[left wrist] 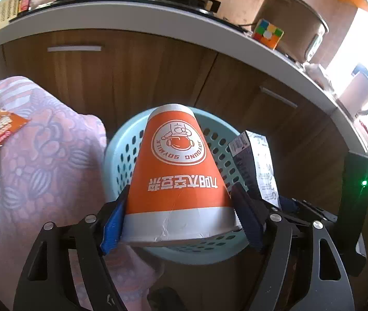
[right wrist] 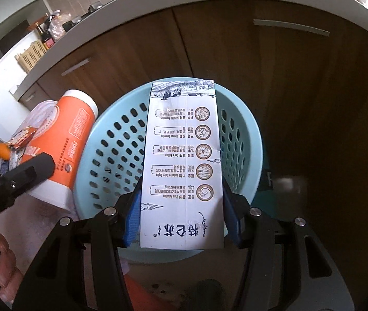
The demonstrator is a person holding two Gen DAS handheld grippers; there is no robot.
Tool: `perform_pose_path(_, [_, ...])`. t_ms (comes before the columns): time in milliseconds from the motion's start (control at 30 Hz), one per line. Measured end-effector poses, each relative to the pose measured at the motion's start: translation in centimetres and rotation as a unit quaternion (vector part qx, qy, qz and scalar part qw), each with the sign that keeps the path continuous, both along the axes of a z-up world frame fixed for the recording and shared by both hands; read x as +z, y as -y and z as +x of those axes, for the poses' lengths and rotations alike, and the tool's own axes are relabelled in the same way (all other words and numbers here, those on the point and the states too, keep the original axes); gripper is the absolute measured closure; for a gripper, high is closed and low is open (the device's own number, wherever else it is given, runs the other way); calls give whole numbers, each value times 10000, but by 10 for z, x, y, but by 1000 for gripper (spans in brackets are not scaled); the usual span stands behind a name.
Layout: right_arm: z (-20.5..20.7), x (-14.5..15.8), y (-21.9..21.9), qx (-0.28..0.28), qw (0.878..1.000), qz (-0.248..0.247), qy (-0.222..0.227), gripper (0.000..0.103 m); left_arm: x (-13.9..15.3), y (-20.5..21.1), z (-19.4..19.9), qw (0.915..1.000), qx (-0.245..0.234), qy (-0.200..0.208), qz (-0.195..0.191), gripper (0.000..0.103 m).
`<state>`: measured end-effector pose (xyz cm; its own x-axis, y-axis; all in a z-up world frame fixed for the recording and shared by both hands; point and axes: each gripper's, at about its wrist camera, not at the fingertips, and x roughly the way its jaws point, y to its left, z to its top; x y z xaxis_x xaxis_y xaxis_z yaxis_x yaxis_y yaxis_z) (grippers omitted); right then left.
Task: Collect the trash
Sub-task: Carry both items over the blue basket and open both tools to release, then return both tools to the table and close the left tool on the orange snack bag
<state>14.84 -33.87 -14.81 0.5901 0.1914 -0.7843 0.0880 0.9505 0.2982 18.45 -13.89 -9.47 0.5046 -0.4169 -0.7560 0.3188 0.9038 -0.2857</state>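
An orange paper cup (left wrist: 176,171) with a white logo is pinched near its rim between the blue pads of my left gripper (left wrist: 180,197), base pointing away. It hangs over a light-blue perforated basket (left wrist: 121,155). My right gripper (right wrist: 181,207) is shut on a white milk carton (right wrist: 181,155) with printed text, held lengthwise above the same basket (right wrist: 106,142). The carton (left wrist: 259,165) shows at the cup's right in the left wrist view. In the right wrist view the cup (right wrist: 70,140) sits to the left, at the basket's rim. The basket's inside looks bare where it shows.
The basket stands on the floor before brown wooden cabinets (left wrist: 132,72) under a white counter (left wrist: 158,18) with a colour cube (left wrist: 267,33) and a pot (left wrist: 292,18). A pink patterned cloth (left wrist: 41,155) at left carries an orange snack wrapper (left wrist: 0,129). A person's fingers (right wrist: 5,272) show at lower left.
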Motion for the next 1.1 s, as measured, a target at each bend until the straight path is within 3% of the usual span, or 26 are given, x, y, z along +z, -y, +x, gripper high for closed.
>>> perform_pose_path(67, [0,-1,1,-34,10000,-41,8,52,-3,3,2,10000,22,-16,82,29])
perform_pose_path(167, [5,4,-4,-60,10000,-63,26,43,-3,3,1,9999,47,-1,117,25])
perform_pose_path(433, [-4,17,-8,8,9997,-84,207,43,14,-16,-12,9996,171,233,2,25])
perform_pose_path(700, [-16,52,-45,460,9963,-111,715,43,48,-56,-40,9960,527,711,-144,25])
perform_pose_path(933, [-24,79,-99,1078,9877,83,1134,44,81,-115,-70,9863,1125,1199,-149,25])
perform_pose_path(1100, [-30,89,-151,1629,9773,166,1346,52,94,-175,-97,9731,1795,1440,-23,25])
